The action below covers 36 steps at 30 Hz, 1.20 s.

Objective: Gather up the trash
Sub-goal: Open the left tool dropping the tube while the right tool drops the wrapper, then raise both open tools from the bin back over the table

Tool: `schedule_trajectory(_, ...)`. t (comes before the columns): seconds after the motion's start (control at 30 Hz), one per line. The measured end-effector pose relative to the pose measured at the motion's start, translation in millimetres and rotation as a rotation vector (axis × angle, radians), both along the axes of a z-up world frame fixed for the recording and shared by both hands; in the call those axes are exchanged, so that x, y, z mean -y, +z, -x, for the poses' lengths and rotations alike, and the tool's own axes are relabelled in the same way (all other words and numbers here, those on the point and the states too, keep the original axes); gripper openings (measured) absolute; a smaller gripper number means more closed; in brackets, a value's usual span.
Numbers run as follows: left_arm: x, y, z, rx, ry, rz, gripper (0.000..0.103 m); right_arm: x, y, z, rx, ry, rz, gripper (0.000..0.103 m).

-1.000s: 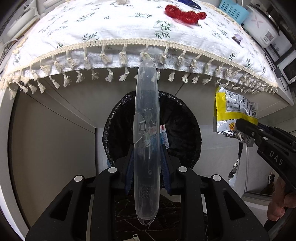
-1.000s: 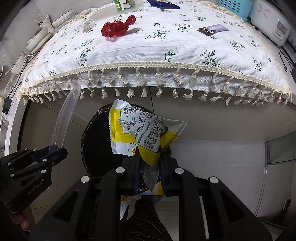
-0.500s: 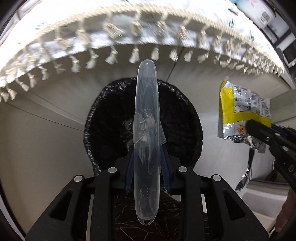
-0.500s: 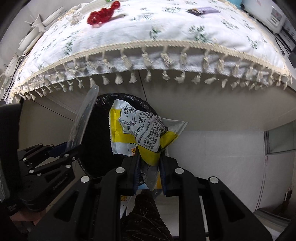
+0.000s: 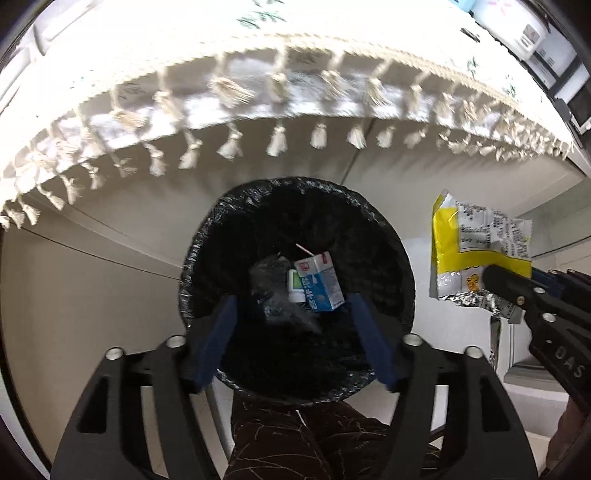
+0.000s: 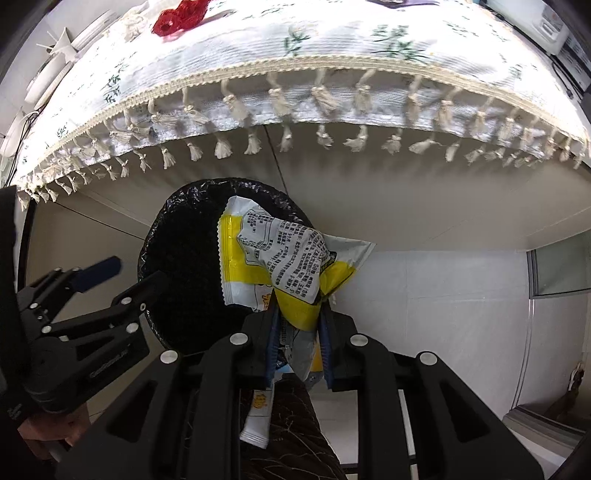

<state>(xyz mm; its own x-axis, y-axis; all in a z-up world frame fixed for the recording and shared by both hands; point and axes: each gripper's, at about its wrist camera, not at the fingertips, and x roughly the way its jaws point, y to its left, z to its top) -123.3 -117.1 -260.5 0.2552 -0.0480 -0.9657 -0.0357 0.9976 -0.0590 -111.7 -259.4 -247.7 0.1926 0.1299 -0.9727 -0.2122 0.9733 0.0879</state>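
A bin lined with a black bag (image 5: 207,258) stands on the floor below the table edge. My left gripper (image 5: 293,301) hangs right over it, jaws opening, with nothing between the blue pads. In the bin lie a blue-and-white carton (image 5: 321,284) and dark crumpled trash. My right gripper (image 6: 299,314) is shut on a crumpled yellow-and-white snack wrapper (image 6: 288,266), held beside the bin's right rim (image 6: 177,240). In the left wrist view, wrapper (image 5: 476,251) and right gripper (image 5: 509,284) show at the right. The left gripper (image 6: 135,273) shows open in the right wrist view.
A table under a white flowered cloth with tassels (image 5: 258,92) overhangs the bin at the back. A red object (image 6: 181,14) lies on it. A white appliance (image 5: 517,29) stands at the far right. A person's dark patterned trouser leg (image 5: 295,435) is below the grippers.
The clear plastic case that the left gripper held upright is gone from its jaws, which have spread apart. Both grippers have sunk closer to the bin.
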Motion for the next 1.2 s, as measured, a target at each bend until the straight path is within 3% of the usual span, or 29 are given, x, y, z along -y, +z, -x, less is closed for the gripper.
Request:
schedule_trajectory(0.07,-5.6,2.0,0.1,0.010,0.016,-0.003,0.082,-8.0,-3.7,-1.4,-0.001,0.016,0.002,0.018)
schedule_trajectory(0.3,-40.2,18.7,7.7,0.063,0.089,-0.015,0.096,-37.0,-11.5,-8.3,-0.009,0.076,0.006,0.018)
schedule_trajectory(0.53,-68.6,24.8,16.0,0.065,0.154,-0.014,0.097,-62.0,-21.6,-9.8,-0.027,0.123,0.017,0.019)
schedule_trajectory(0.7,-80.3,19.9,16.5,0.052,0.174,-0.010,0.097,-68.1,-23.1,-10.1,-0.028,0.131,0.014,0.027)
schedule_trajectory(0.87,-82.5,28.2,18.4,0.057,0.164,-0.035,0.097,-63.3,-10.6,-7.9,-0.025,0.125,0.000,0.044)
schedule_trajectory(1.1,-83.4,42.8,14.8,0.060,0.154,-0.018,0.096,-44.9,25.7,-6.5,0.025,0.083,-0.014,0.076)
schedule_trajectory(1.2,-82.5,55.7,13.3,0.075,0.153,-0.009,0.096,-34.6,46.4,-8.8,0.063,0.060,-0.016,0.082)
